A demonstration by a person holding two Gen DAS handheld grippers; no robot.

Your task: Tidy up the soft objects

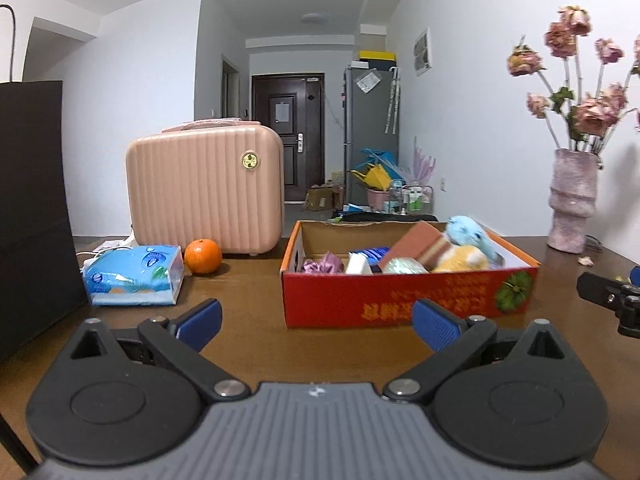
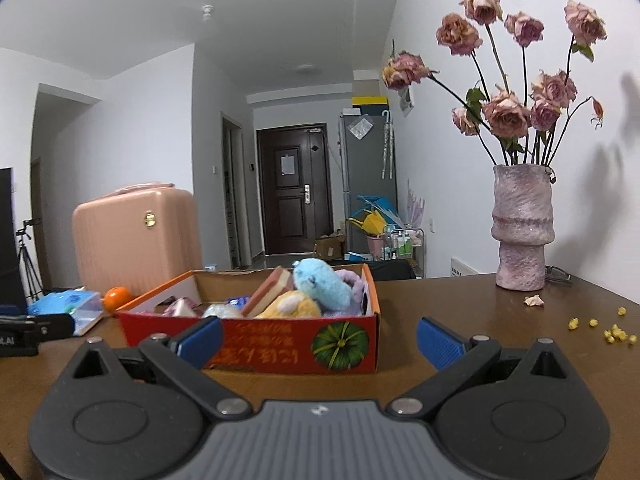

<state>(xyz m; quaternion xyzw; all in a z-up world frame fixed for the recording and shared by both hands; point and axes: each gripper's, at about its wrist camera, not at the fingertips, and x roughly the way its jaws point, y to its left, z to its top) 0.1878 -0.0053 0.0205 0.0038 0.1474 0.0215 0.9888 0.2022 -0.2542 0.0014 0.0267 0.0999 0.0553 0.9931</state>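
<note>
Hovering empty and spread wide, left hand-held gripper point(image 1: 316, 322), right hand-held gripper point(image 2: 318, 338), facing red box point(image 2: 280, 344) of plush toys point(image 2: 320, 286)

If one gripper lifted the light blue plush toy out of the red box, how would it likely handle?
The blue plush toy looks fluffy, so it would probably squash between the pads and feel light for its size. It lies atop a yellow plush in the red box, so it should lift free, perhaps nudging its neighbours. Unlikely to slip or break.
</note>
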